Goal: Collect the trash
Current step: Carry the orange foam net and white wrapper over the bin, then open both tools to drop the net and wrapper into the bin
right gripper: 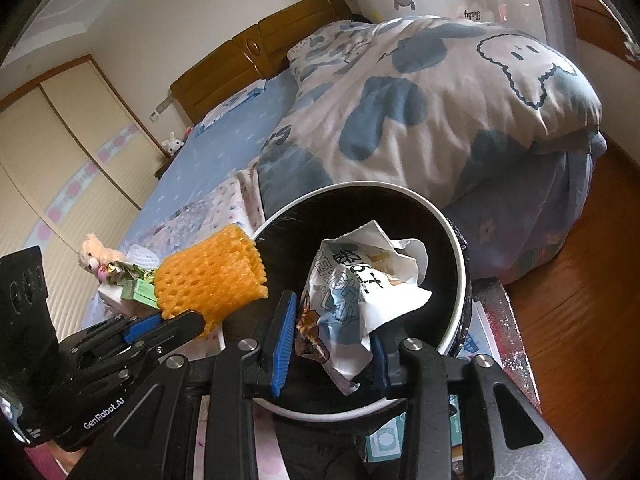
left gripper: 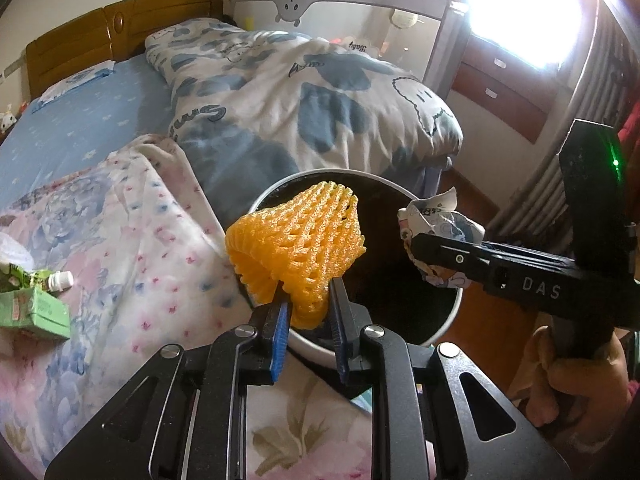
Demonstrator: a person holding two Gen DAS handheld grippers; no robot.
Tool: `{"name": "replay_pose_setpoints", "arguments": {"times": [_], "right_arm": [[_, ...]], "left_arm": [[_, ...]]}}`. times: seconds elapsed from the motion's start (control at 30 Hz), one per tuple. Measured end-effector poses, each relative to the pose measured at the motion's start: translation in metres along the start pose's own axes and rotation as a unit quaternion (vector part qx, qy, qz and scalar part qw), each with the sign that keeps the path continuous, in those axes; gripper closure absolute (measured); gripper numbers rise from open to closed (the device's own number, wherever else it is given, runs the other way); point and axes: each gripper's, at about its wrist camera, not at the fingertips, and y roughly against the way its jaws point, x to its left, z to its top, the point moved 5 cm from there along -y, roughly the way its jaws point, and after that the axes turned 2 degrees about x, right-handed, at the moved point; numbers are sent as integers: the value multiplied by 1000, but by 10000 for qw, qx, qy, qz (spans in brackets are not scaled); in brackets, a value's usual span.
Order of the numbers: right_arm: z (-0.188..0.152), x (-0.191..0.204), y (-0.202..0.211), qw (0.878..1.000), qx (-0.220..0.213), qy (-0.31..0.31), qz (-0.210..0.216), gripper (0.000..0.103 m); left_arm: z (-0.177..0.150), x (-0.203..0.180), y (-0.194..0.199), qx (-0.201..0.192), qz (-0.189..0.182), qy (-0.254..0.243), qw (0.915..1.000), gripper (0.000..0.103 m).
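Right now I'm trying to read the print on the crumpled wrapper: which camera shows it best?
The right wrist view: the crumpled wrapper fills the middle, print facing the camera. The left wrist view shows it small, side-on, partly behind the right gripper.

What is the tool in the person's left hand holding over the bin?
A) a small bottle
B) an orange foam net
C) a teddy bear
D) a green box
B: the left tool pinches the orange foam net above the bin, while the right tool grips a crumpled wrapper.
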Motion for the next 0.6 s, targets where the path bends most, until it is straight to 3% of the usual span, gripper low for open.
{"name": "replay_pose_setpoints", "arguments": {"times": [0.1,0.17,0.23,0.6], "right_arm": [[2,-2,-4,10000,62,-22,13,65],[4,-4,-5,10000,74,-54,-6,57],[5,-7,-4,9999,50,-93,-16,51],[-1,-4,8,9997,-144,-173,-11,46]], "left_arm": [[3,-1,-3,37,-22,-23,10000,80],[3,-1,-3,24,-18,-20,10000,68],[4,0,-1,-59,49,19,10000,43],[-16,12,9,-93,-20,227,9997,43]]}}
